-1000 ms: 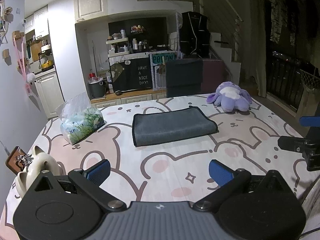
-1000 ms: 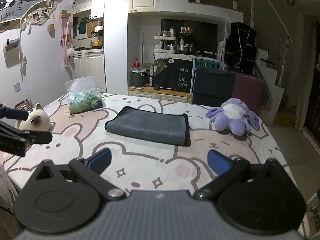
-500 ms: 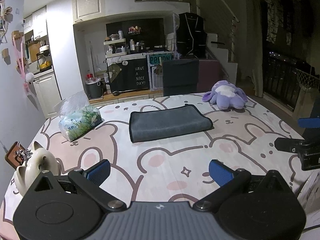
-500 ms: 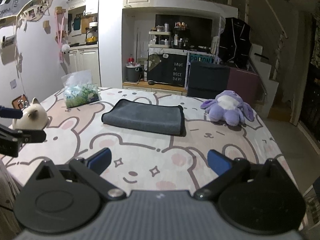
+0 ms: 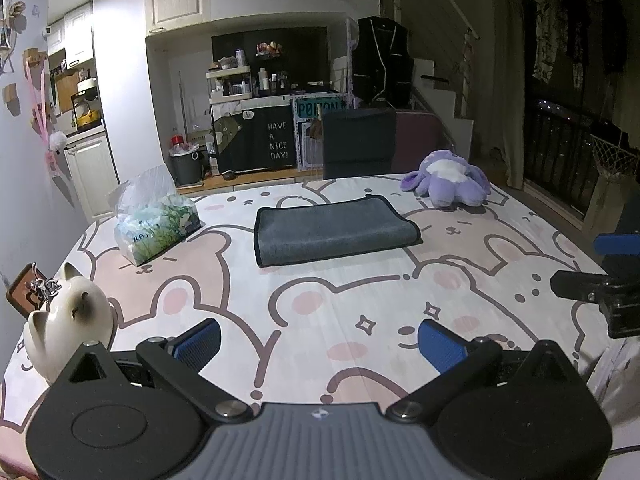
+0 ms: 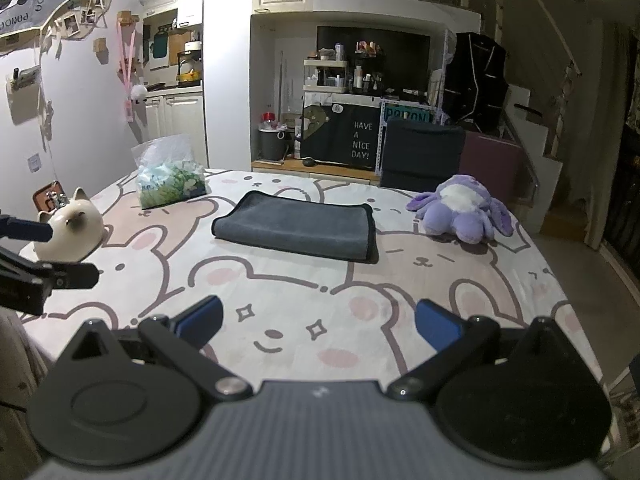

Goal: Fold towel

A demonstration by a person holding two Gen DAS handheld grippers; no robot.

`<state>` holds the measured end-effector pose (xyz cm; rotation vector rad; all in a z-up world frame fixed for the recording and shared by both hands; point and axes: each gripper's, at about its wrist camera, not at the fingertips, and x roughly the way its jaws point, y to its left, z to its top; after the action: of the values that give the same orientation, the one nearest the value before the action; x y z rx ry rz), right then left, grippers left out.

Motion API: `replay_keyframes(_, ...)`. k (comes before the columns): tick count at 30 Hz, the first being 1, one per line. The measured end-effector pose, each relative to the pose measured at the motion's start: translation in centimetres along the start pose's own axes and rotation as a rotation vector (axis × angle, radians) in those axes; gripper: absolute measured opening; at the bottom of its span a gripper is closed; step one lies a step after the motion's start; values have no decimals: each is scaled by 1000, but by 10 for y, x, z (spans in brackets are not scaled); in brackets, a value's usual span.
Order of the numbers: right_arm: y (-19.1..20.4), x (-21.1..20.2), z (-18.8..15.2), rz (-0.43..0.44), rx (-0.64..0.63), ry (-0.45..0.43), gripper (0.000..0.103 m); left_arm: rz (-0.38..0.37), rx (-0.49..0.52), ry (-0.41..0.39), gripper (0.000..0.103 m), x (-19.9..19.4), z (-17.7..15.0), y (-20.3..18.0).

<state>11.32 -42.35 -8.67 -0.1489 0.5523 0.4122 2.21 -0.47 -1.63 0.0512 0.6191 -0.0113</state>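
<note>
Dark grey folded towel with black edging (image 5: 334,230) (image 6: 298,230) flat on white tablecloth with pink bear print (image 5: 320,312) (image 6: 304,288), mid-table, toward far side, well apart from both grippers. Folded into a rectangle, long side across the table.

Left gripper (image 5: 319,338) low at near edge, blue-padded fingers spread wide, nothing between them. Right gripper (image 6: 318,322) also at near edge, fingers spread wide, empty. Right gripper also seen from the side at far right edge of left view (image 5: 600,276); left gripper from the side at far left edge of right view (image 6: 36,256).

Clear plastic bag with green-and-white contents (image 5: 154,220) (image 6: 172,178) far left of towel, apart from it. Purple-and-white plush toy (image 5: 448,184) (image 6: 462,210) far right of towel, apart. White ceramic cat figure (image 5: 66,324) (image 6: 72,232) near left edge of table. Small brown tray with metal bits (image 5: 28,290) (image 6: 50,196) just behind cat. Dark chair back (image 5: 358,142) (image 6: 422,154) beyond far table edge. Black board lettered "HAVE A NICE DAY!" (image 5: 276,140) (image 6: 362,140) in background.
</note>
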Motion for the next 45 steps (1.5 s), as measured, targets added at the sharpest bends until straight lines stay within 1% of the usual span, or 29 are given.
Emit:
replay_keyframes(8,3,-6,-6,14,-10,-9,103,-6,-2,2,103,-1,-3,-2)
replay_keyframes(22,-1,-3,-10,27,17,11,103,-6,-9,4,103,-3,-11,-4)
replay_keyframes(45,0,-1,-12,54,27,13,103,-9,-7,4,103,-4,-11,-5)
